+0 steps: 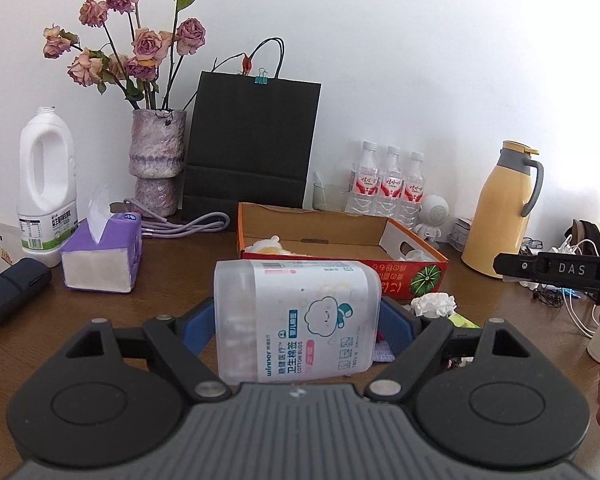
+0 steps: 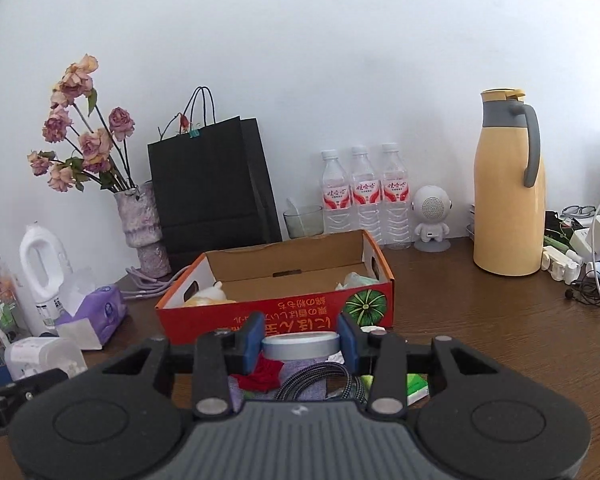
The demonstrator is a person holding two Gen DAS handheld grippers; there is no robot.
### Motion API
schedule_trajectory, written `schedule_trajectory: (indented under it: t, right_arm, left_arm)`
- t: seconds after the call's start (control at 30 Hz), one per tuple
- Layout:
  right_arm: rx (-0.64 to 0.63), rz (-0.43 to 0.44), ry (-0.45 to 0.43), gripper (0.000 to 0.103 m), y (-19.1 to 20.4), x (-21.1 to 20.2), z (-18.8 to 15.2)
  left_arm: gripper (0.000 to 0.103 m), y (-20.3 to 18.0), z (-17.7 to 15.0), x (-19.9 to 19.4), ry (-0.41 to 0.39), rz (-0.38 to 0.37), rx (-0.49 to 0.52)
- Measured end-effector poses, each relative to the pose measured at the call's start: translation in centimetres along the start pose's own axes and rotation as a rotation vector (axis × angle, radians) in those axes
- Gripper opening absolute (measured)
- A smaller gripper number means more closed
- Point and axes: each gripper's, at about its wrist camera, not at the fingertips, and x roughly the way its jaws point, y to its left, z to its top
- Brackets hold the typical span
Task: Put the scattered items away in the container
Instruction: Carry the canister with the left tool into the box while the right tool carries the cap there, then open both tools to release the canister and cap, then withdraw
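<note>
- A wooden table (image 2: 480, 320), dark brown and grained, carries everything.
- The container is a shallow cardboard box (image 2: 276, 312), open-topped, red printed outside, plain brown inside. It sits mid-table and already holds a few soft pale items.
- The left gripper (image 1: 296, 316) has its blue pads clamped on a cotton bud tub (image 1: 296, 320), frosted smooth plastic with rounded corners, lying sideways just in front of the box. Risk, as a judgement: slick plastic could slip or twist out, or clip the box's near wall if carried low.
- The right gripper (image 2: 302, 344) has its pads closed against a small round tin (image 2: 300, 343) with a grey lid, above a braided cable (image 2: 320, 384) and red cloth. Risk: both tools nearing the box together could collide.
- A crumpled tissue (image 1: 434, 304) lies beside the box.
</note>
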Motion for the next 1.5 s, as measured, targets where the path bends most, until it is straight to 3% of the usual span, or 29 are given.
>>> schedule_trajectory:
  t: [0.13,0.37,0.5,0.6,0.73,0.83,1.0,1.1,1.23,1.37,1.5]
  right_arm:
    - [0.004,0.035,0.01,0.039,-0.1,2.7,2.0]
    - [0.011,0.097,0.033,0.039,-0.8,11.3,9.8]
    - [0.029,0.116,0.16,0.039,-2.0,18.7,13.8]
    - [0.052,0.104,0.267,0.039,-3.3,25.1,15.6]
    - [0.04,0.041,0.423,0.039,-4.9,32.9,15.2]
    - [0.035,-0.009,0.547,0.039,-6.0,37.7,13.4]
    - [-0.037,-0.074,0.586,0.038,-5.7,42.8,10.8]
    - [-0.099,-0.111,0.586,0.052,-4.6,43.7,10.2]
    - [-0.152,-0.095,0.556,0.067,-3.7,42.6,8.8]
    - [-0.225,-0.13,0.528,0.07,-3.2,40.6,7.1]
    - [-0.186,-0.136,0.489,0.077,-3.0,38.5,6.4]
  left_arm:
    - [0.085,0.3,2.8,3.7,-0.02,-0.033,0.013]
    - [0.085,0.8,11.0,14.2,-0.036,-0.081,0.04]
    - [0.085,1.5,15.1,22.7,0.098,-0.1,0.037]
    - [0.085,2.0,16.3,29.2,0.223,-0.108,0.023]
    - [0.085,2.2,14.1,36.5,0.371,-0.028,0.097]
    - [0.085,2.3,11.7,39.9,0.463,0.007,0.17]
    - [0.085,2.3,10.4,42.0,0.496,0.034,0.221]
    - [0.097,1.8,10.6,41.7,0.453,0.065,0.276]
    - [0.097,1.1,10.4,40.8,0.398,0.066,0.386]
    - [0.097,1.2,11.2,39.7,0.359,0.057,0.37]
    - [0.097,1.1,12.6,36.8,0.327,0.029,0.318]
